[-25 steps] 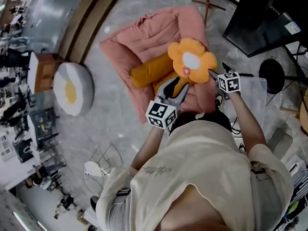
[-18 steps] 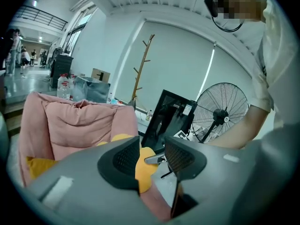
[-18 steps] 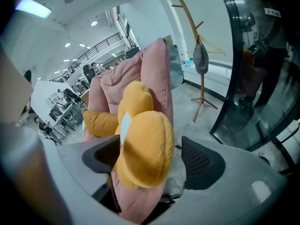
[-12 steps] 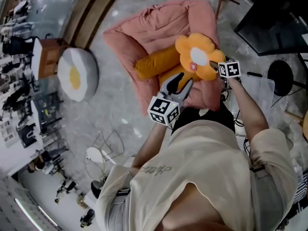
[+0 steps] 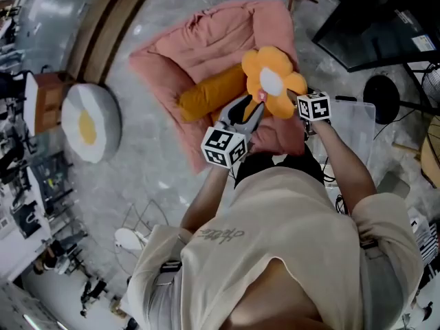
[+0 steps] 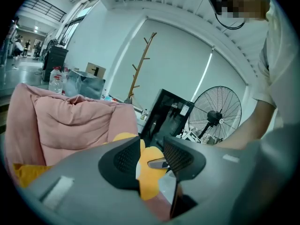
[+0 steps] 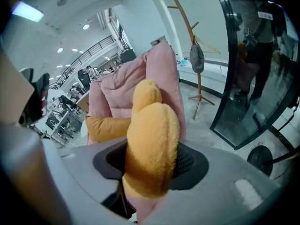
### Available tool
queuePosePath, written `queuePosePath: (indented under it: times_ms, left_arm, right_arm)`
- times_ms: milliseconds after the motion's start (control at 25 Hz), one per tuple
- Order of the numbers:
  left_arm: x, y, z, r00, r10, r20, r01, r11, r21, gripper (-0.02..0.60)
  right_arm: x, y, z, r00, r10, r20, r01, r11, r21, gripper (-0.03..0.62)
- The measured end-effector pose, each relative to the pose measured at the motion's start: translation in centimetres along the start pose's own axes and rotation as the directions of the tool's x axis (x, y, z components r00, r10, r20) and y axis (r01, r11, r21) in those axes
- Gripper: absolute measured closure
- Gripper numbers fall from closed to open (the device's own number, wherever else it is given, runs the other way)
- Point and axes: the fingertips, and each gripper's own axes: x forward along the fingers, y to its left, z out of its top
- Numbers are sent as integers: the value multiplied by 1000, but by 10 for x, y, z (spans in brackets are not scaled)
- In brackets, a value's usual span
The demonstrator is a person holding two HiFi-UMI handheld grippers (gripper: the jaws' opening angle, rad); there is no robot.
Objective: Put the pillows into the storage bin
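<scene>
Big puffy pink quilted floor cushion [image 5: 206, 40] sprawls on the marbled floor, with the clear plastic storage bin [image 5: 361, 126] just off its right edge and a smooth mustard bolster pillow [image 5: 210, 91] lying across it. The fuzzy orange flower pillow [image 5: 273, 81], white oval centre, sits up over the cushion beside the bolster, not in the bin. My left claw [image 6: 151, 161] is clamped on a lower petal, and my right claw [image 7: 150, 165] has just been closing and squeezes a fat plush petal.

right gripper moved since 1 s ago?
Yes. In the head view the right gripper has shifted left toward the pink cushion, its jaws just closing on a petal of the flower pillow.
</scene>
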Motion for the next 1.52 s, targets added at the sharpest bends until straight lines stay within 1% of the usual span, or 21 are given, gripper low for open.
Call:
queuePosePath:
  times_ms: [160, 240, 360, 440, 520, 600, 720, 840, 960, 1080, 1160, 1240, 1320, 1400, 1520]
  left_arm:
    - [-2, 4, -8, 997, -77, -26, 78, 997, 26, 419]
    - [-2, 6, -12, 993, -114, -42, 116, 992, 49, 420]
    - [1, 9, -16, 984, -165, -61, 170, 983, 74, 420]
    - [4, 8, -17, 977, -201, -69, 206, 975, 84, 422]
    - [8, 4, -18, 968, -236, -79, 243, 966, 92, 422]
    - [11, -5, -23, 954, -282, -103, 292, 951, 103, 422]
    - [16, -28, -35, 927, -346, -148, 365, 921, 132, 422]
    - [24, -53, -46, 909, -381, -167, 407, 899, 163, 422]
    - [33, -79, -56, 891, -409, -199, 444, 877, 183, 422]
    - [38, -110, -67, 874, -428, -230, 471, 861, 192, 422]
    - [40, -134, -70, 864, -443, -241, 490, 849, 195, 422]
    - [42, -160, -71, 851, -461, -252, 512, 833, 207, 422]
    - [45, -185, -73, 840, -472, -268, 531, 817, 227, 422]
    - [49, -206, -74, 837, -473, -276, 537, 808, 243, 422]
    - [60, -228, -74, 844, -460, -274, 526, 809, 263, 422]
  right_arm:
    - [-32, 19, 7, 999, -2, 50, 5, 998, -55, 393]
    - [-51, 22, 10, 996, -19, 82, 23, 998, -56, 393]
    - [-84, 19, 10, 987, -63, 147, 63, 998, 2, 393]
    - [-109, 15, 9, 975, -103, 199, 95, 994, 51, 393]
    - [-135, 11, 5, 956, -151, 251, 129, 986, 103, 393]
    - [-163, 7, -9, 929, -218, 298, 173, 970, 169, 391]
    - [-204, -11, -41, 882, -326, 339, 244, 933, 264, 391]
    - [-238, -40, -75, 843, -411, 348, 300, 895, 331, 390]
    - [-271, -67, -120, 800, -496, 338, 341, 839, 424, 390]
    - [-298, -90, -172, 769, -565, 298, 376, 778, 503, 388]
    - [-314, -104, -205, 755, -599, 265, 399, 742, 539, 387]
    - [-328, -118, -236, 744, -627, 232, 416, 706, 574, 387]
    - [-337, -130, -268, 739, -643, 199, 420, 672, 610, 387]
    - [-342, -141, -302, 744, -650, 157, 425, 641, 639, 385]
    - [-345, -159, -345, 753, -651, 97, 434, 601, 671, 384]
